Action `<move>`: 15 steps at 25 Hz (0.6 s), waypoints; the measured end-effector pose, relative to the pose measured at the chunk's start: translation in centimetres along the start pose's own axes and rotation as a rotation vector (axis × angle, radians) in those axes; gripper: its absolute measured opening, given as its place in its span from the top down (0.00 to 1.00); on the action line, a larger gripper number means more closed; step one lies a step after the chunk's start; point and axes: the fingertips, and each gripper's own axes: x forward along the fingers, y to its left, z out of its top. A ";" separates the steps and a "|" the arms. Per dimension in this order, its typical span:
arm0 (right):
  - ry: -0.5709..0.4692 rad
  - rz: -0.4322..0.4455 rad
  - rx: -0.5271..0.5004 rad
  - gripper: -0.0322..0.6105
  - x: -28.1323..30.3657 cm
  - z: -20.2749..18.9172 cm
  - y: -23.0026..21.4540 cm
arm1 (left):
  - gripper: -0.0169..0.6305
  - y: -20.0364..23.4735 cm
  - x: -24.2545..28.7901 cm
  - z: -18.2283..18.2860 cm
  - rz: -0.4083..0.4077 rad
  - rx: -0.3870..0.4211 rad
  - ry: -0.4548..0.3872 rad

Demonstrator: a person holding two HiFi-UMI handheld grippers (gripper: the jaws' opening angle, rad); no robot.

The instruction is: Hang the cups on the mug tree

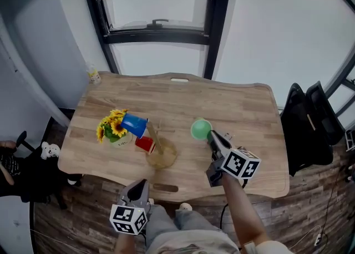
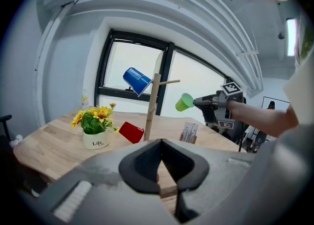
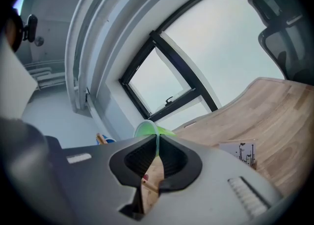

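The wooden mug tree stands on its round base near the table's front middle. A blue cup hangs on an upper peg at its left, and a red cup sits tilted low against the pole. My right gripper is shut on the rim of a green cup, held in the air to the right of the tree, apart from it. The left gripper view shows the pole, the blue cup and the green cup. My left gripper is shut and empty at the table's front edge.
A white pot of yellow flowers stands left of the tree. A small card stand sits on the table under the green cup. Black chairs are off the table's right end, a window behind.
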 end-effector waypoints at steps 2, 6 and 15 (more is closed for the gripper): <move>0.000 0.010 -0.034 0.92 0.6 0.2 0.6 | 0.97 0.2 0.0 0.1 0.005 0.001 0.000; -0.001 0.037 -0.098 0.92 1.8 0.7 1.8 | 0.97 0.5 -0.2 0.2 0.017 0.002 -0.003; 0.003 0.058 -0.265 0.92 4.6 1.4 3.9 | 0.97 1.1 -0.1 0.8 0.047 -0.010 -0.014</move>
